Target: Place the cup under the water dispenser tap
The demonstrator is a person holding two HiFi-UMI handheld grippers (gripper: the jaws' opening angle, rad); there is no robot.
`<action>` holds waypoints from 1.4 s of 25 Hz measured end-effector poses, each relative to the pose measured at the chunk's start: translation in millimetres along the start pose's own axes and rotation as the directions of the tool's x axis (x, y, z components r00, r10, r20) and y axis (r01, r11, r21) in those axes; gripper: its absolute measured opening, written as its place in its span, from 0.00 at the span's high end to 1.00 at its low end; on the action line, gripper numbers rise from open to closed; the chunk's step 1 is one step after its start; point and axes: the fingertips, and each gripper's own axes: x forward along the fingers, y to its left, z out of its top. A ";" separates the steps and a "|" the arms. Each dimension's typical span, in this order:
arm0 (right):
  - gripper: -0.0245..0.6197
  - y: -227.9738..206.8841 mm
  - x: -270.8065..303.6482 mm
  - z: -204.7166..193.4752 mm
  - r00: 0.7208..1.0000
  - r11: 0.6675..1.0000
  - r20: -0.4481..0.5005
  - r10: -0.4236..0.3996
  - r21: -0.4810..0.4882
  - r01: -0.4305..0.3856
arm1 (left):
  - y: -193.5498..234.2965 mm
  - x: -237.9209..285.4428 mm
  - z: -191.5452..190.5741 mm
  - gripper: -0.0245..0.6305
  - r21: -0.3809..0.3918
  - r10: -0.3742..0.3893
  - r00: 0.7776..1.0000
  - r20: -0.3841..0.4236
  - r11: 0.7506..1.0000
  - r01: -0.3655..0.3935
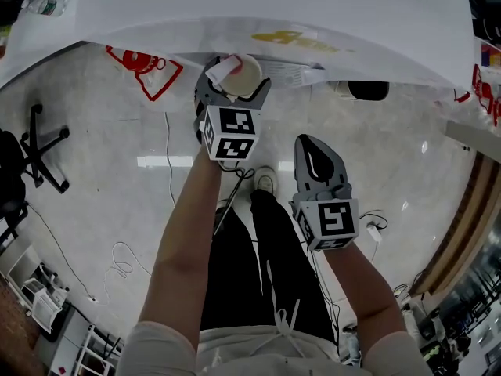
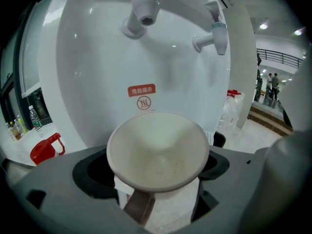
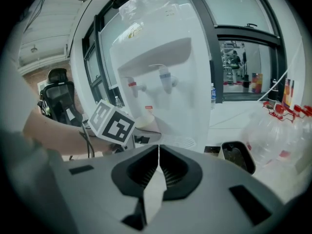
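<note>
status: cup (image 2: 158,150) is clamped in the left gripper (image 1: 232,81), jaws pressed on either side of its wall, mouth up, inside looks empty. it is held in the air right at the front of the water dispenser (image 2: 97,72).

left gripper view: the nearer tap (image 2: 146,6) hangs above the cup and a little beyond its rim. the blue-handled tap (image 2: 214,35) sits off to the right. the red warning label (image 2: 142,96) shows just behind the cup's far rim.

right gripper (image 1: 315,151): jaws pressed together, nothing between them, held back near the person's legs. from its view the cup is near the drip tray (image 3: 178,141); cannot tell if the base touches it.

judgement: pick-up and carry done, alignment nearly done. left to do: ease the cup inward until it is squarely under the spout, set it on the tray, open the jaws, withdraw.
</note>
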 end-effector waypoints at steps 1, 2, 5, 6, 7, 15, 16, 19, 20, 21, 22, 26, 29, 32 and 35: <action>0.92 0.3 -1.0 -1.1 1.000 1.000 -0.004 0.003 -0.002 -0.003 | 1.2 -1.3 1.2 0.28 -0.015 0.013 1.000 0.013 1.000 -0.013; 0.92 0.3 -2.3 -2.3 1.000 1.000 -0.009 0.004 -0.005 -0.004 | 1.9 -2.8 2.4 0.27 -0.030 0.022 0.999 0.023 0.999 -0.021; 0.92 0.9 -5.2 -2.4 1.000 1.000 -0.012 0.011 -0.003 -0.011 | 2.9 -8.4 11.3 0.25 -0.052 0.038 0.997 0.063 0.998 -0.035; 0.92 2.6 -5.8 -2.8 1.000 1.000 -0.015 0.021 0.005 -0.020 | 3.8 -11.2 16.4 0.24 -0.052 0.044 0.996 0.084 0.998 -0.040; 0.92 4.6 -6.8 -4.4 0.999 0.999 -0.022 0.032 0.017 -0.032 | 4.7 -14.3 21.5 0.24 -0.053 0.049 0.994 0.100 0.998 -0.044; 0.92 25.1 -16.5 -5.6 0.995 0.995 -0.036 0.096 -0.003 -0.096 | 2.0 -36.1 34.7 0.23 -0.070 0.059 0.990 0.131 0.996 -0.050; 0.92 25.1 -18.4 -7.3 0.994 0.995 -0.041 0.097 -0.007 -0.097 | 0.5 -40.2 35.7 0.23 -0.073 0.061 0.989 0.136 0.996 -0.052; 0.92 25.4 -27.4 -13.9 0.995 0.997 -0.057 0.083 -0.003 -0.083 | -3.6 -57.5 34.8 0.23 -0.098 0.068 0.988 0.138 0.994 -0.054; 0.92 26.9 -30.3 -12.8 0.995 0.997 -0.057 0.079 -0.006 -0.080 | -4.4 -65.7 34.9 0.23 -0.112 0.072 0.988 0.138 0.992 -0.057; 0.92 28.2 -33.4 -10.7 0.996 0.997 -0.056 0.075 -0.012 -0.076 | -5.8 -74.9 35.4 0.23 -0.123 0.076 0.988 0.138 0.991 -0.059; 0.92 28.9 -36.9 -8.7 0.996 0.997 -0.057 0.069 -0.015 -0.070 | -8.3 -85.0 36.0 0.23 -0.130 0.076 0.988 0.138 0.990 -0.059; 0.92 34.1 -51.0 3.7 0.998 0.999 -0.047 0.049 -0.016 -0.049 | -13.3 -125.2 31.4 0.41 -0.169 0.085 0.990 0.113 0.983 -0.065; 0.92 41.7 -61.8 21.1 0.999 0.999 -0.015 0.041 -0.008 -0.041 | -7.9 -153.4 35.3 0.66 -0.205 0.129 0.986 0.107 0.973 -0.105; 0.92 51.7 -74.9 39.2 0.999 0.999 0.007 0.045 -0.002 -0.045 | -5.8 -180.5 38.8 0.80 -0.248 0.164 0.983 0.084 0.959 -0.139; 0.92 53.6 -92.2 59.1 0.999 1.000 0.027 0.026 -0.018 -0.026 | -12.6 -208.2 44.7 0.89 -0.300 0.167 0.984 0.059 0.943 -0.142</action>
